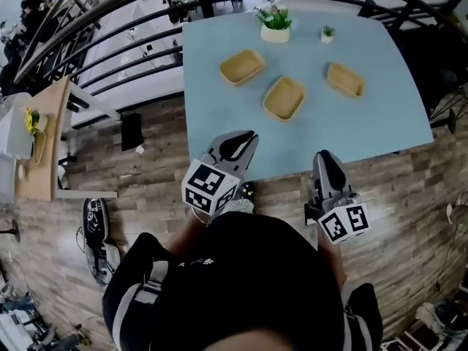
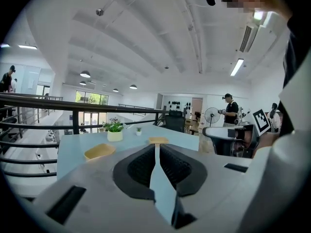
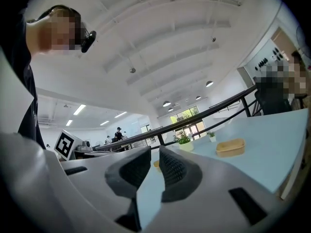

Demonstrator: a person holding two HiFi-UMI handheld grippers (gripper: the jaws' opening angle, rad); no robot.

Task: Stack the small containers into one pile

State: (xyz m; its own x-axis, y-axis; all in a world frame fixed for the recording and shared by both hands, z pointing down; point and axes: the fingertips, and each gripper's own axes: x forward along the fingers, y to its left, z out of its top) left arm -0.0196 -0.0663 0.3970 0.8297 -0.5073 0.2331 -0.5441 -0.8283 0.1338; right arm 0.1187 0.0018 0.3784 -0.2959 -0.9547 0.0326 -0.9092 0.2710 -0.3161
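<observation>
Fingers of the left gripper [image 2: 156, 145] pressed shut on nothing, tips just over the near edge of the light blue table [image 1: 380, 123]. Fingers of the right gripper [image 3: 154, 150] drawn together to a thin slit, likewise empty, over the same near edge and further toward the table's right. Farther in on the table, three shallow tan dishes, all lying apart, none stacked: a left container [image 1: 241, 66] toward the table's left side, a middle container [image 1: 284, 97] near its centre, a right container [image 1: 345, 79] toward its right side. At the table's far edge, a leafy plant [image 1: 275, 20] in a white pot and a much smaller potted plant [image 1: 327, 33]. Below the table, a wood-plank floor [image 1: 146, 189]. Along the table's left and far sides, a black railing [image 1: 110, 20]. Above the table, a white ribbed ceiling [image 2: 146, 42] with round lamps and strip lights. Beyond the table, a bright open hall with a few people standing.
</observation>
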